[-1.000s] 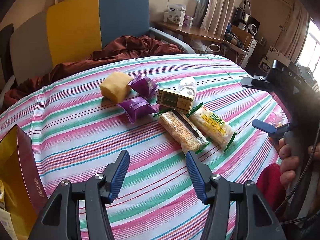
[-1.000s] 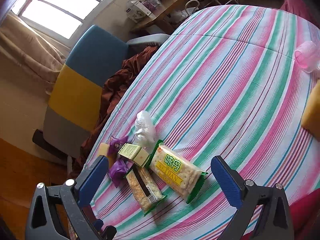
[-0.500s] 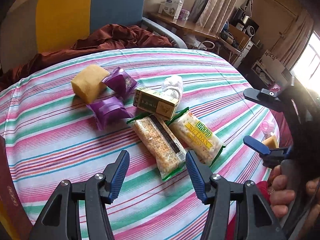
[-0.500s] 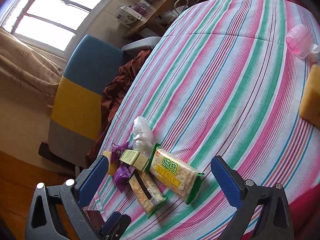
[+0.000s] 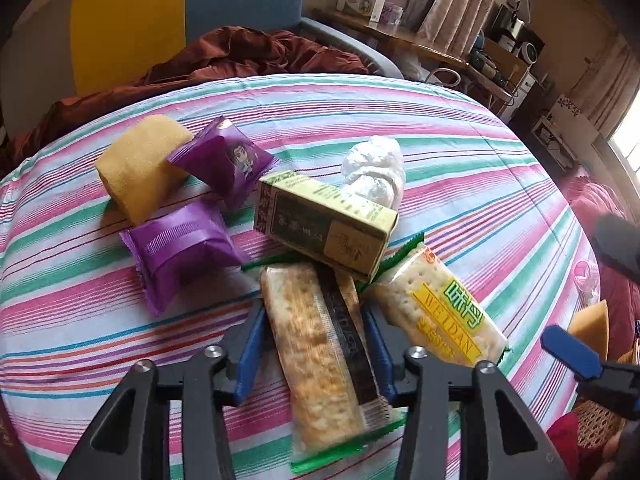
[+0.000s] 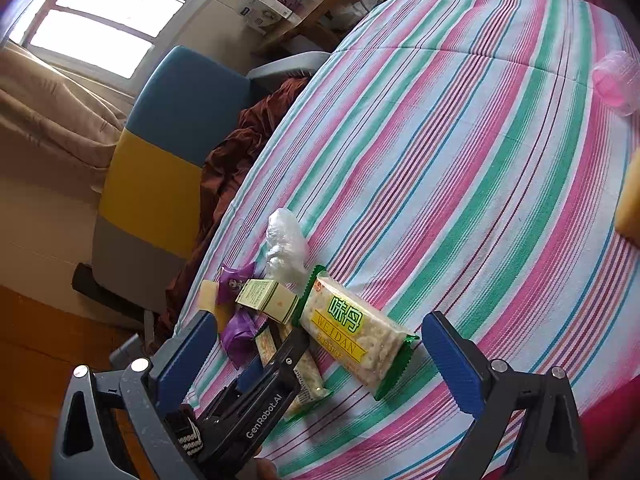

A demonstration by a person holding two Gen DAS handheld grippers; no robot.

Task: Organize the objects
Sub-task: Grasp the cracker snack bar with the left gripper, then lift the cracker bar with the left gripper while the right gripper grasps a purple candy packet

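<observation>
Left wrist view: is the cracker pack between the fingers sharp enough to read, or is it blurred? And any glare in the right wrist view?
Left wrist view: the cracker pack between the left gripper fingers is smeared at its near end, label unreadable. Right wrist view: the window is blown out; the WEIDAN pack reads clearly.

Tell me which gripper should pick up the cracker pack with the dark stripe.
Left. The left gripper already straddles the dark-striped cracker pack, jaws open on either side. The right gripper hangs open, off to the side.
</observation>
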